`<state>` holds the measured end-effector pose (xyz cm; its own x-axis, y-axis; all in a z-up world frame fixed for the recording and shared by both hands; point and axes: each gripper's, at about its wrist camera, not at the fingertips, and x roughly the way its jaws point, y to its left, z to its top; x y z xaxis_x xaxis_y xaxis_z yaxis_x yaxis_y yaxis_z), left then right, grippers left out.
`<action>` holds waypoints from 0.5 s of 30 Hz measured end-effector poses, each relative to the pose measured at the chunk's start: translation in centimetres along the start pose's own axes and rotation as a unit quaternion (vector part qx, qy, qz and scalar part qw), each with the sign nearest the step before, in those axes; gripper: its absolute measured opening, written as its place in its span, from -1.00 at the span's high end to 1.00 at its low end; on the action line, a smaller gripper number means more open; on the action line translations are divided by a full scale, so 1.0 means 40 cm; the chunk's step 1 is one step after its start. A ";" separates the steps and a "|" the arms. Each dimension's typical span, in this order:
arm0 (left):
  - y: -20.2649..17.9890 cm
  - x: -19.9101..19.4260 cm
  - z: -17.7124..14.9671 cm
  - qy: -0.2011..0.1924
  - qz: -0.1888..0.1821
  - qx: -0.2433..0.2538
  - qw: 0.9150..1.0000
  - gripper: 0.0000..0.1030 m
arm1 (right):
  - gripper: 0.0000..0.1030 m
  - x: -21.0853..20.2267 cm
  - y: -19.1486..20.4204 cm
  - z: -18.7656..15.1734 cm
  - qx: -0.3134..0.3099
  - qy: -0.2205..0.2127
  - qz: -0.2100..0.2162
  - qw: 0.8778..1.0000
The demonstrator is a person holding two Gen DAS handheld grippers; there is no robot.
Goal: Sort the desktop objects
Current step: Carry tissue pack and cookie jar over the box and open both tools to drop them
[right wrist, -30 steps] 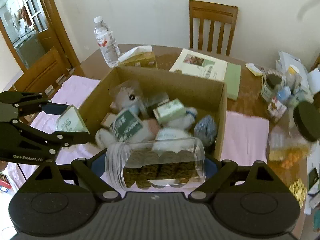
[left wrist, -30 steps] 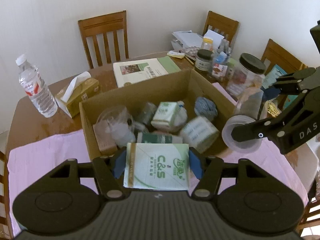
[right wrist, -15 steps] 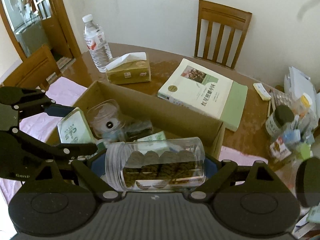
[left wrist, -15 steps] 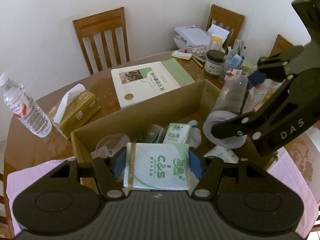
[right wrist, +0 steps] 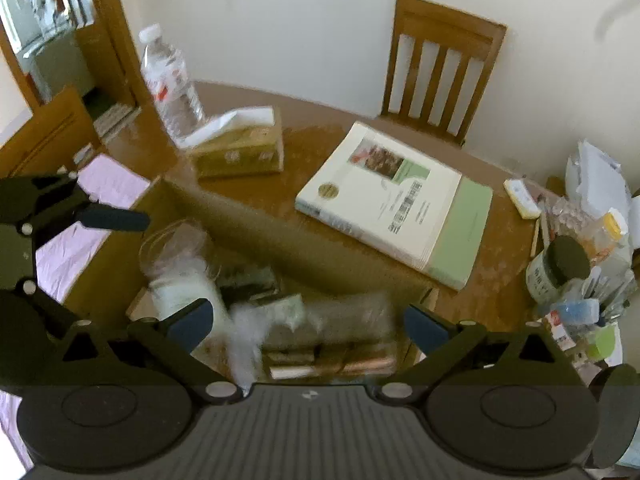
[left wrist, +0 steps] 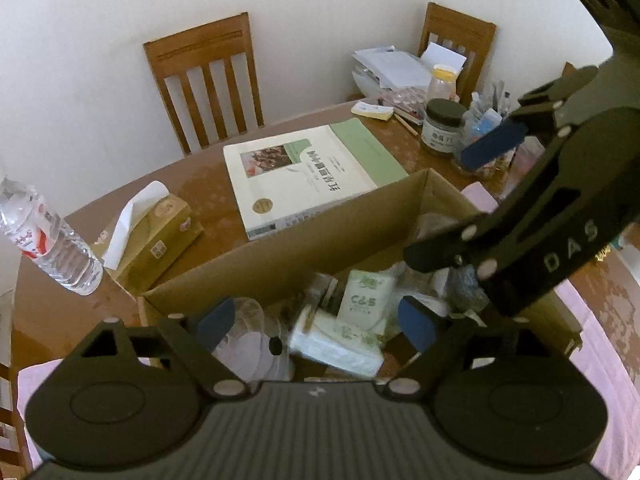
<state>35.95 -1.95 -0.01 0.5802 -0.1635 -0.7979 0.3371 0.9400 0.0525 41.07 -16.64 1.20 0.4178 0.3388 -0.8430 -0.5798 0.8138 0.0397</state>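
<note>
Left gripper (left wrist: 316, 326): fingers spread wide, nothing between the blue pads, poised above the near wall of the cardboard box (left wrist: 280, 264). Directly below it, inside the box, lies a white tissue pack (left wrist: 336, 346), tilted and blurred. A second green-and-white tissue pack (left wrist: 364, 294) stands just behind it. An overturned clear jar (left wrist: 248, 344) rests at the box's left end.

Right gripper (right wrist: 306, 326): fingers likewise spread, holding nothing. Beneath it a clear jar of brown contents (right wrist: 332, 336) lies on its side in the box, heavily blurred; whether it has come to rest cannot be told.

The two tools sit close together over the box, the right one crossing its right-hand end.

Beyond the far wall of the box, a large book (left wrist: 308, 172) lies flat, its near edge just beside the cardboard. To the left stand a tissue box (left wrist: 160, 232) and a water bottle (left wrist: 48, 244), near the table's edge (left wrist: 40, 308). Bare wood shows between these. The far right corner is crowded with jars and papers (left wrist: 444, 112).
</note>
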 end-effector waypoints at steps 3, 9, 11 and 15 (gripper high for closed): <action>-0.001 0.005 -0.001 0.005 0.008 0.005 1.000 -0.76 | -1.00 0.003 -0.006 0.006 0.007 0.002 0.002 1.000; -0.001 -0.006 -0.009 0.005 0.016 0.013 1.000 -0.82 | -1.00 0.000 -0.006 0.010 0.007 0.005 -0.002 1.000; -0.002 -0.016 -0.012 0.003 0.019 0.017 1.000 -0.83 | -1.00 -0.005 -0.008 0.009 0.014 0.010 -0.001 1.000; -0.004 -0.047 -0.019 -0.010 0.023 0.022 0.999 -0.84 | -1.00 -0.025 -0.005 0.004 0.021 0.011 -0.007 1.000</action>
<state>34.24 -1.59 1.02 0.6113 -0.1265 -0.7813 0.3408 0.9330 0.1156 40.87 -17.05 2.10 0.4099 0.3181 -0.8549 -0.5442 0.8374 0.0507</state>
